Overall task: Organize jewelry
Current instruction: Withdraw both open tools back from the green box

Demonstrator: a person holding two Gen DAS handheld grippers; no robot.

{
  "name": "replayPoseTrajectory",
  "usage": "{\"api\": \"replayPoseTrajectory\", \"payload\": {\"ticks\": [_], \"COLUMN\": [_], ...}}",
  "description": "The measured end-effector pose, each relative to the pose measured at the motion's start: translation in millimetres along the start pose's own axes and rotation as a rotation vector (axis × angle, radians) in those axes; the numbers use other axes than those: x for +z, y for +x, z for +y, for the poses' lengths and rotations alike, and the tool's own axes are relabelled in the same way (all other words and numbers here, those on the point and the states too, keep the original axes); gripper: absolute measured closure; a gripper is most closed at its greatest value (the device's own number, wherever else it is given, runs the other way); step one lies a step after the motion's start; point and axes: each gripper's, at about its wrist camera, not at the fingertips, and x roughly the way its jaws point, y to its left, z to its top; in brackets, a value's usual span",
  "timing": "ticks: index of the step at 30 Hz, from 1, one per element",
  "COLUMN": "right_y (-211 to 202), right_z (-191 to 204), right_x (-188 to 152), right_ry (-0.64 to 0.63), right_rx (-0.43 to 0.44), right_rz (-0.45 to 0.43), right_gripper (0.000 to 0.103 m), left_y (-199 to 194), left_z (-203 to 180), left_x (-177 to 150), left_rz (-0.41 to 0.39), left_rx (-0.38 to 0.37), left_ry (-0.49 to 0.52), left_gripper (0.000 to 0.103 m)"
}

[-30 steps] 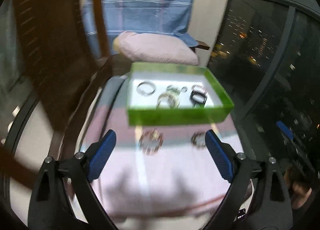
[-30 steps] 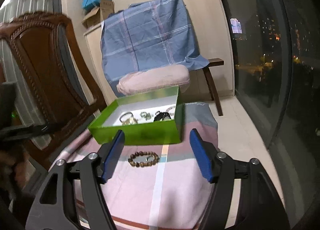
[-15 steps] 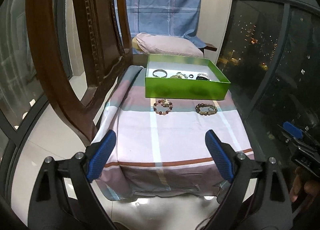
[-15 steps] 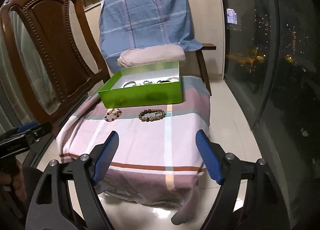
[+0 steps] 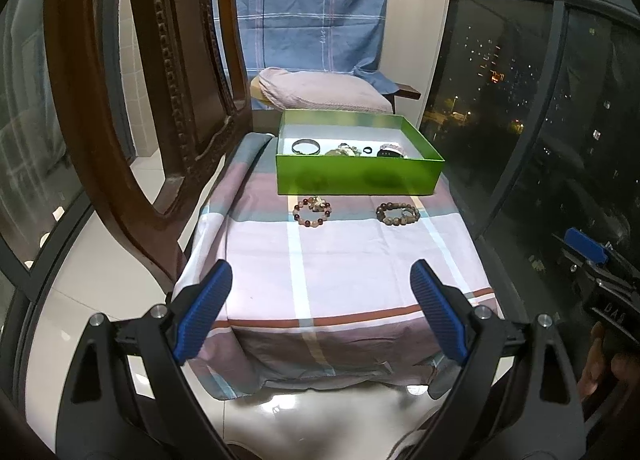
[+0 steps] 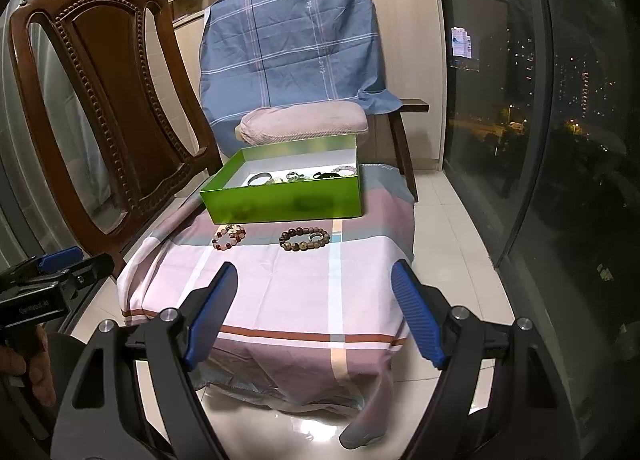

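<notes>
A green box (image 5: 360, 176) (image 6: 280, 202) stands at the far end of a cloth-covered table (image 5: 340, 268) (image 6: 280, 292) and holds several bracelets and rings. Two beaded bracelets lie on the cloth in front of it: a reddish one (image 5: 312, 211) (image 6: 229, 236) on the left and a brown one (image 5: 397, 214) (image 6: 305, 240) on the right. My left gripper (image 5: 320, 312) is open and empty, well back from the table's near edge. My right gripper (image 6: 314, 310) is open and empty, also back from the table.
A carved wooden chair (image 5: 132, 100) (image 6: 100, 108) stands at the table's left. A seat with a pink cushion (image 5: 320, 94) (image 6: 304, 126) and a blue plaid cloth stands behind the box. A glass wall (image 6: 560, 120) runs along the right. The floor is glossy tile.
Both grippers have pulled back and away from the table, from close over the bracelets to beyond its near edge. Both stay open and empty. The bracelets have not moved.
</notes>
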Motion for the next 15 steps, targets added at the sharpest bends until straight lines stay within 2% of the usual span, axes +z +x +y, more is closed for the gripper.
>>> {"api": "replayPoseTrajectory", "payload": {"ticks": [8, 15], "right_y": [4, 14], "right_z": [-3, -6], "right_x": [-1, -1], "right_ry": [0.006, 0.007], "right_rx": [0.006, 0.012], "right_rz": [0.007, 0.025], "right_gripper": [0.025, 0.025], "left_y": [13, 43], "left_z": [-2, -5], "left_x": [0, 11], "left_rz": [0.016, 0.026], "left_rx": [0.004, 0.022], "left_ry": [0.020, 0.067], "left_gripper": [0.013, 0.013]}}
